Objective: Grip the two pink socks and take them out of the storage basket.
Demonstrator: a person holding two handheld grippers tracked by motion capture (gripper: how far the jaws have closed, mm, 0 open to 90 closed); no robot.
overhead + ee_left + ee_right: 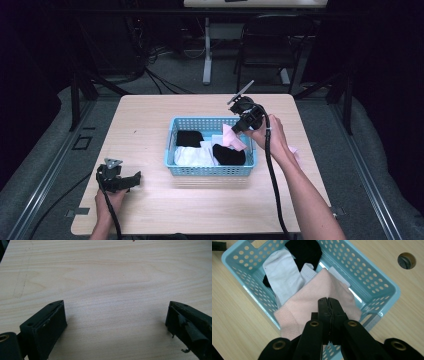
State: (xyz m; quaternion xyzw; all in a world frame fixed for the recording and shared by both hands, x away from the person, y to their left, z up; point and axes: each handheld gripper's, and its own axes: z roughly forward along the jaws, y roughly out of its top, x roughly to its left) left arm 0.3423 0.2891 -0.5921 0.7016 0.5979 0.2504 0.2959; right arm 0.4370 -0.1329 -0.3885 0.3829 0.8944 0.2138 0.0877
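My right gripper [329, 305] is clamped shut on a pink sock [312, 302], which hangs limp below the fingers over the blue basket [384, 285]. It's light, soft, floppy; a mid-fabric pinch holds fine. Left gripper [115, 322] rests wide open, empty, on the table [107, 277].

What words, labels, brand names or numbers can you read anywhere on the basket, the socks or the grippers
None: no readable text, label, brand or number stands on the blue basket, the pink sock held by the right gripper, the white sock, the black sock, the left gripper or the table.
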